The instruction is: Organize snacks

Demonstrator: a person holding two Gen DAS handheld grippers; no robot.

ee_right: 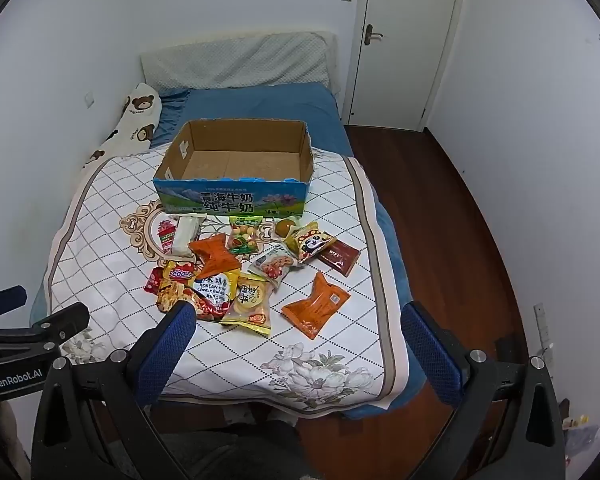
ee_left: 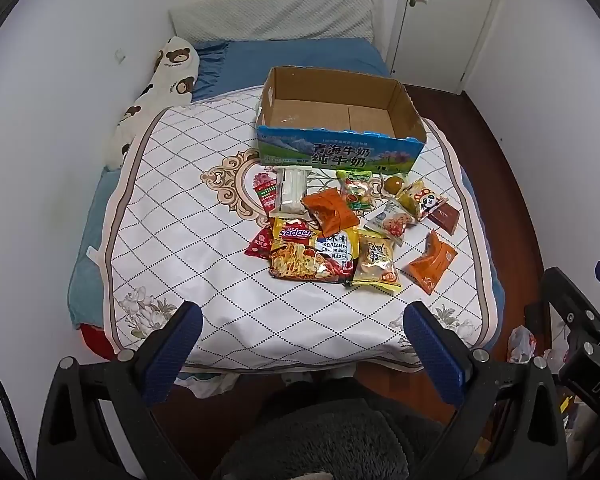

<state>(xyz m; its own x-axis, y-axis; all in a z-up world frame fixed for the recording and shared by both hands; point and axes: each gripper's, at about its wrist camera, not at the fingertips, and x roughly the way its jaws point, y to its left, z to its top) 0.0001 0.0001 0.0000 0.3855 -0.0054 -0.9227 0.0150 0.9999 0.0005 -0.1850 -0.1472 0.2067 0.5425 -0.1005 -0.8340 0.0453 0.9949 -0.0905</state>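
Note:
An open, empty cardboard milk box [ee_left: 340, 152] [ee_right: 236, 196] stands on the bed. In front of it lies a pile of several snack packets: a Sedaap noodle pack [ee_left: 312, 252] [ee_right: 204, 292], two orange packets [ee_left: 434, 262] [ee_right: 316, 310], a panda packet [ee_left: 426, 200] [ee_right: 314, 242], a white packet [ee_left: 290, 192] and others. My left gripper [ee_left: 302, 320] is open and empty, held back off the bed's near edge. My right gripper [ee_right: 298, 320] is open and empty, also short of the snacks.
The bed has a white quilted cover [ee_left: 172, 216] [ee_right: 332, 360] over a blue sheet [ee_left: 296, 56], with a bear-print pillow [ee_left: 164, 92] by the left wall. A wooden floor [ee_right: 432, 208] and a white door [ee_right: 404, 40] lie to the right.

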